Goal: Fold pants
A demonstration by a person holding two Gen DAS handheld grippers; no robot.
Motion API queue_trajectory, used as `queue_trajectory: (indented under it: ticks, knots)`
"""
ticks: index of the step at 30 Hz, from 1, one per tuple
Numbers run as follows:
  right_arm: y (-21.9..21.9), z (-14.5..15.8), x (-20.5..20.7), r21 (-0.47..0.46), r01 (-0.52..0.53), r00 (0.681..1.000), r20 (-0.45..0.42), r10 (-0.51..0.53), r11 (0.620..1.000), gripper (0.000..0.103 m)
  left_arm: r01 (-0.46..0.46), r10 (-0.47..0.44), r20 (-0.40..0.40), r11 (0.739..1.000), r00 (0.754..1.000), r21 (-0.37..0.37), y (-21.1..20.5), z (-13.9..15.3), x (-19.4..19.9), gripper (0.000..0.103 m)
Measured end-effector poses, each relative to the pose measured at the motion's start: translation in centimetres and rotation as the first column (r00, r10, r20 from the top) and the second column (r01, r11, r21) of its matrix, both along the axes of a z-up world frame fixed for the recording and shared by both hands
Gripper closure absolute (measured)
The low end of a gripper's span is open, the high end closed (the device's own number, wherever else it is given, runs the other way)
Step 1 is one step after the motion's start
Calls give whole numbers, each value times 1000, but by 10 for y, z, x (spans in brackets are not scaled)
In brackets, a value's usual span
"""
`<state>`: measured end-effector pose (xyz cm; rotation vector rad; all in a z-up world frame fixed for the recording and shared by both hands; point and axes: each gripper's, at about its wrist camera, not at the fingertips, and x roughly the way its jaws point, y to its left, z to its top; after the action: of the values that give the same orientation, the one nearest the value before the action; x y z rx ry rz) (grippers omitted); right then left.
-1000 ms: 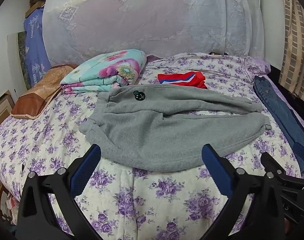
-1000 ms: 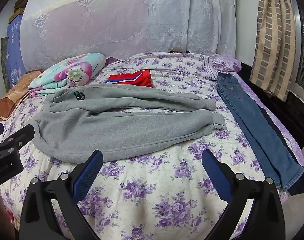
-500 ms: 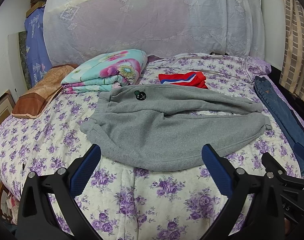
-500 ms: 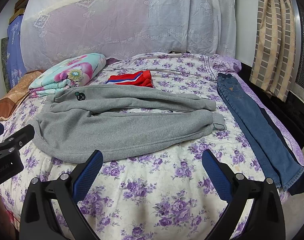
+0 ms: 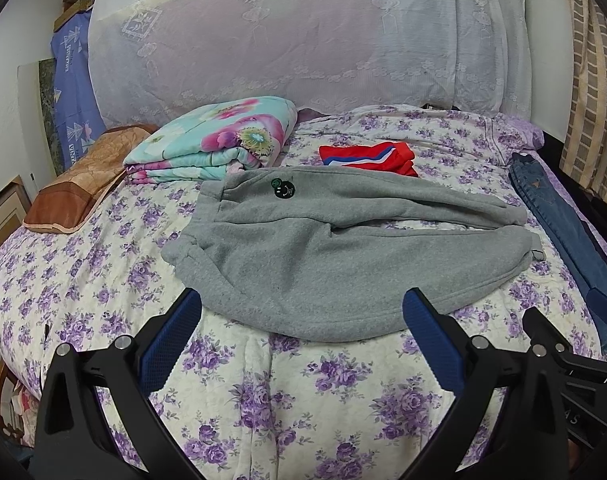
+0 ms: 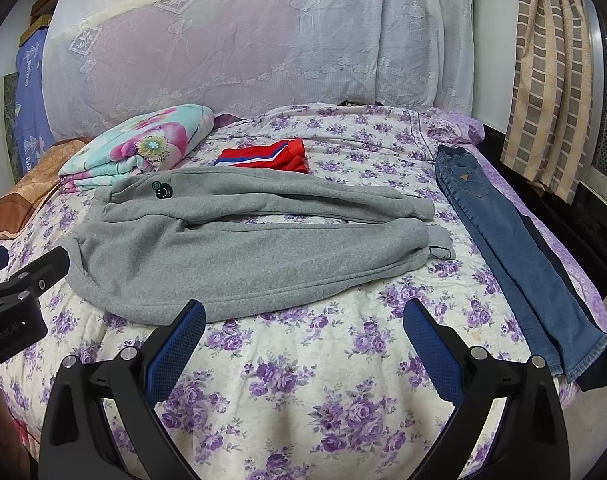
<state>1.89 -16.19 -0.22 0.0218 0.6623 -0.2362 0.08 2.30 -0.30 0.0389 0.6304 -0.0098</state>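
Grey sweatpants [image 5: 343, 248] [image 6: 243, 256] lie spread on the bed, waistband to the left, both legs running right, a dark round patch [image 5: 282, 189] near the waist. My left gripper [image 5: 301, 320] hovers open above the bed's near edge, just short of the pants' front hem. Open too is my right gripper [image 6: 303, 330], which holds nothing and sits near the front edge, to the right of the left one. The left gripper's body [image 6: 19, 304] shows at the left margin of the right wrist view.
Blue jeans [image 6: 515, 256] [image 5: 571, 232] lie along the bed's right side. A folded red garment [image 5: 367, 158] sits behind the sweatpants, a folded floral blanket [image 5: 219, 144] and a brown pillow [image 5: 79, 184] at back left. The purple-flowered bedspread [image 5: 287, 392] covers the bed; a lace-draped headboard [image 5: 303, 40] stands behind.
Both views have shifted very slightly, the bed sitting a touch lower in frame. The pants and both grippers' openings look unchanged.
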Motion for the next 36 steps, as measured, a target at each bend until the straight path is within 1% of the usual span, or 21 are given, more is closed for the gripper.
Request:
queue_trajectory:
  ticks: [7, 10, 20, 36]
  knots:
    - [0, -1, 0, 0, -2, 1000, -2, 2, 1000, 3, 0, 0, -1, 1000, 1000, 1, 0, 0, 0, 5]
    - [8, 0, 0, 0, -3, 1000, -3, 3, 1000, 3, 0, 0, -2, 1000, 1000, 1, 1, -1, 0, 5]
    - [0, -1, 1, 1, -3, 1000, -4, 3, 1000, 3, 0, 0, -3, 1000, 1000, 0, 2, -1, 0, 5]
    - [2, -2, 2, 1, -3, 1000, -5, 3, 1000, 3, -2, 2, -7, 1000, 1000, 1, 4, -4, -1, 5]
